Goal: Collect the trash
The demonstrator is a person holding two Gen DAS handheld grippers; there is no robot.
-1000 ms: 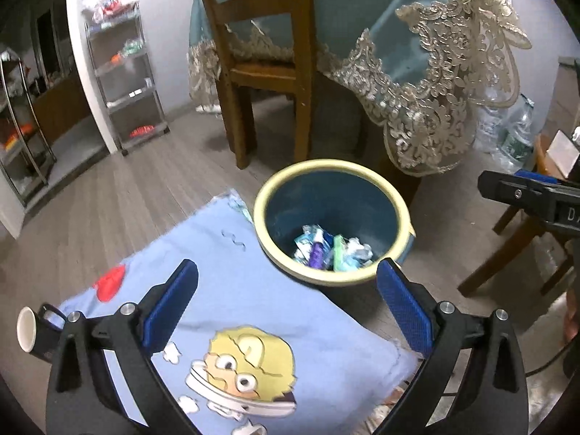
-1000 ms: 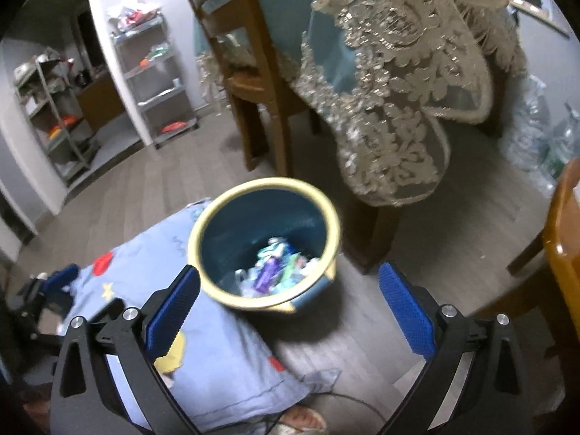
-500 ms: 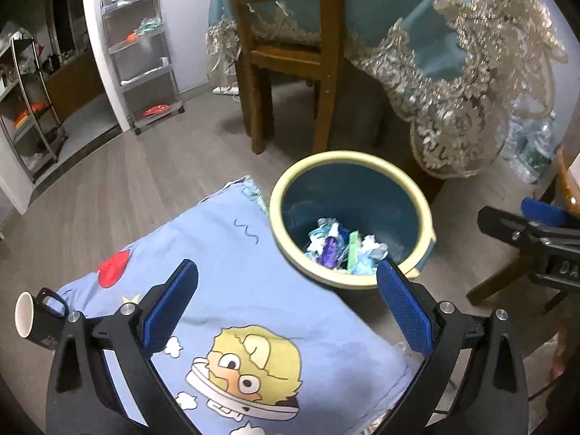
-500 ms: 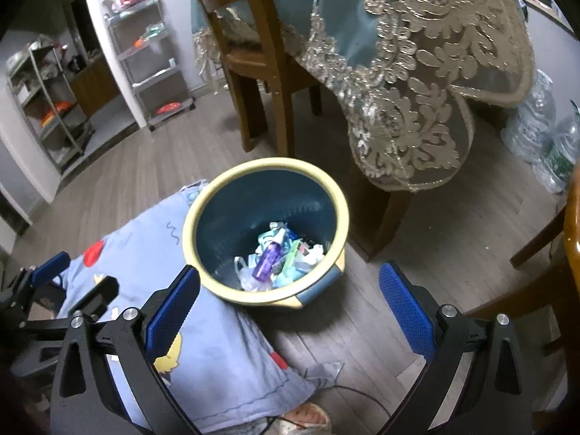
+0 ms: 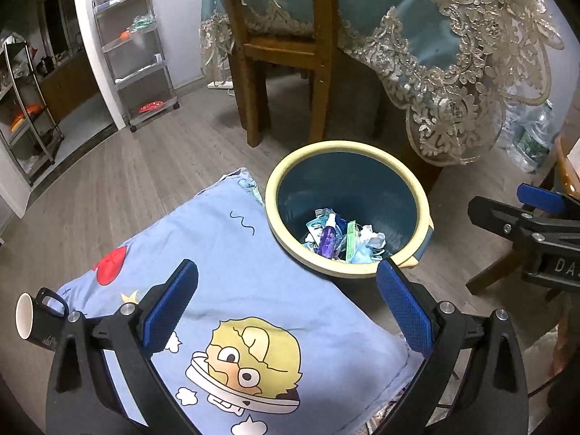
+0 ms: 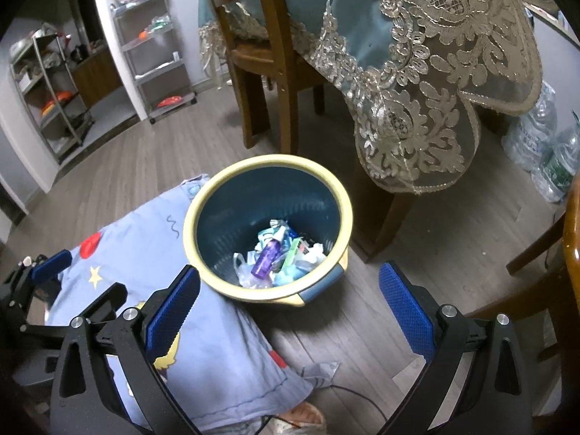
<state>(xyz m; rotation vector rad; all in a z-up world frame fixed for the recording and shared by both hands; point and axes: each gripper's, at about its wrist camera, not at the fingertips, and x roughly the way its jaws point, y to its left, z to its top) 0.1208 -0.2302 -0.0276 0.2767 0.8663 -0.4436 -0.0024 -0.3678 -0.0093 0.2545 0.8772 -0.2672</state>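
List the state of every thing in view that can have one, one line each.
left gripper: open, holding nothing.
right gripper: open, holding nothing.
trash bin: upright on the floor, no lid, partly filled.
purple bottle: lying in the bin among wrappers.
mug: tipped on its side.
blue cloth: spread out beside the bin.

Both views are dim, lit by cool, even indoor light with a bluish cast. Fisheye distortion bends the shelves (image 5: 137,50) and floorboards, and black vignette fills the corners. The bin (image 6: 268,228) throws a soft shadow onto the floor on its near right in the right view. The centre is fairly sharp; edges smear slightly. No strong glare shows.
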